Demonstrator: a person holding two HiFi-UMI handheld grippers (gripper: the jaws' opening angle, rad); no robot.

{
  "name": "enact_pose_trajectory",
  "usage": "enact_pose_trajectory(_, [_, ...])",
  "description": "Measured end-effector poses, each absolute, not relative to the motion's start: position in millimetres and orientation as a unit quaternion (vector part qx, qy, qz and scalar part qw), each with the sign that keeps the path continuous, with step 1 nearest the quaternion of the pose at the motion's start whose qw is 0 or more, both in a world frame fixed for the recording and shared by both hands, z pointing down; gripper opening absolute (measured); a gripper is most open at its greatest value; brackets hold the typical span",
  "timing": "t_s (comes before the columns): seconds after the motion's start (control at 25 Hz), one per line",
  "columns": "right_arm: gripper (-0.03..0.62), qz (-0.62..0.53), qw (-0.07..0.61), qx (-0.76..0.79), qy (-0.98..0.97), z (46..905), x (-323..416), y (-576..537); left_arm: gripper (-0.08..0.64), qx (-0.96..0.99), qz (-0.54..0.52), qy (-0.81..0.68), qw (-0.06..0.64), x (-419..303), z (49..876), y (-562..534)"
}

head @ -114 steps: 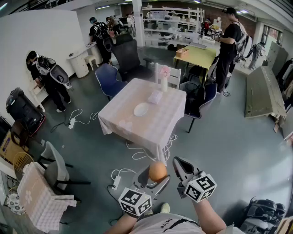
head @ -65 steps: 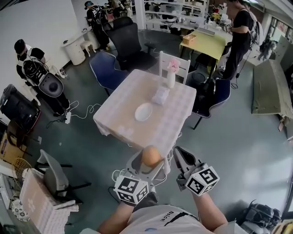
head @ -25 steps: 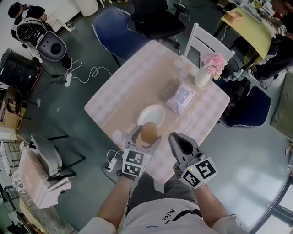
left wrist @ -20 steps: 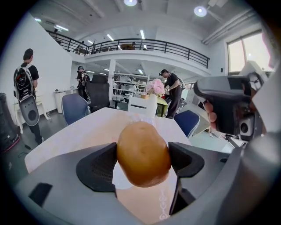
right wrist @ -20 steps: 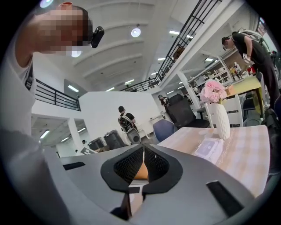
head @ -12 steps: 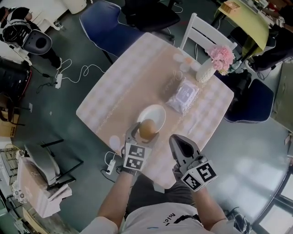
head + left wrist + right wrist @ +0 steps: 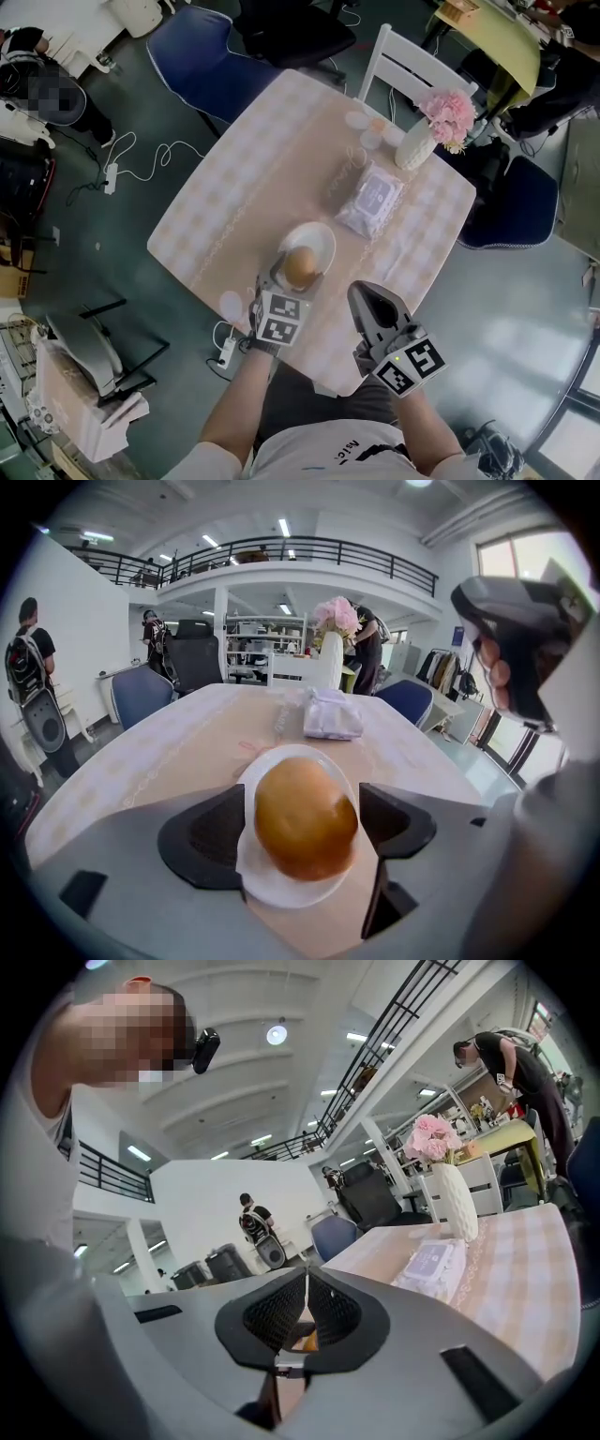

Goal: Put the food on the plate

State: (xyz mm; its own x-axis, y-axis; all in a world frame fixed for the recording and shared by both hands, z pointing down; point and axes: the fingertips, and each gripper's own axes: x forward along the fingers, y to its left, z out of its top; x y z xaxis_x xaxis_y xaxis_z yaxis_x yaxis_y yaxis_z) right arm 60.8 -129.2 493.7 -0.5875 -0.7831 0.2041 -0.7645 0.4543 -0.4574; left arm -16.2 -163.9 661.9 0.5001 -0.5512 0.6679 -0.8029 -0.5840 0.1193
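1. Golden-brown bun (image 7: 299,267), round, smooth-crusted, clamped in the left gripper (image 7: 298,275). The jaws are partway open, one pad on each flank of the bun at its widest girth, and the top and front are exposed.
2. Location: the bun hangs directly over the white plate (image 7: 319,240), near the table (image 7: 234,187) edge closest to the person. In the left gripper view the plate rim (image 7: 291,759) shows behind and under the bun. Can't tell whether the underside touches the plate.
3. Right gripper (image 7: 373,302): jaws pressed together, nothing between them, parked off to the right and clear of the plate.
4. Handling, my read: light, soft, compressible. The crust dents if over-squeezed and the crumb springs back slowly. The matte surface isn't slippery, so low clamp force should do.
5. Grip point: the current mid-girth hold looks right. A hold higher up would let it roll out, and one lower would foul the plate on release.
6. Release: the round shape can roll, so the centre of the plate is better than the near rim. Opening slowly and evenly keeps a pad from dragging it off.
7. Nearby: wipes packet (image 7: 367,199) and flower vase (image 7: 412,148) sit well beyond the plate, out of the way.
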Motion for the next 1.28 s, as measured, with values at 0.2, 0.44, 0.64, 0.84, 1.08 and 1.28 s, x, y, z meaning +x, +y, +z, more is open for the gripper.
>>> enact_pose_trajectory(0.2, [0.018, -0.258, 0.018, -0.455, 0.852, 497.1, 60.3, -132.2, 0.365, 0.84, 0.296, -0.402, 0.212, -16.0, 667.4, -168.9])
enact_pose_trajectory(0.44, [0.017, -0.259, 0.013, -0.452, 0.854, 495.6, 56.7, -135.5, 0.365, 0.844, 0.286, -0.399, 0.215, -12.7, 658.0, -167.2])
enact_pose_trajectory(0.64, [0.018, -0.26, 0.005, -0.447, 0.856, 489.1, 51.2, -136.6, 0.365, 0.849, 0.276, -0.398, 0.213, -9.2, 634.5, -156.6])
enact_pose_trajectory(0.84, [0.018, -0.254, -0.003, -0.445, 0.859, 471.6, 46.4, -134.3, 0.364, 0.857, 0.243, -0.399, 0.215, -7.4, 594.0, -144.1])
enact_pose_trajectory(1.08, [0.018, -0.242, -0.01, -0.446, 0.862, 446.1, 47.6, -127.4, 0.297, 0.864, 0.203, -0.412, 0.207, -9.0, 535.4, -129.4])
enact_pose_trajectory(1.28, [0.018, -0.23, -0.007, -0.442, 0.867, 422.6, 48.8, -119.6, 0.189, 0.866, 0.162, -0.431, 0.195, -11.7, 487.9, -117.1])
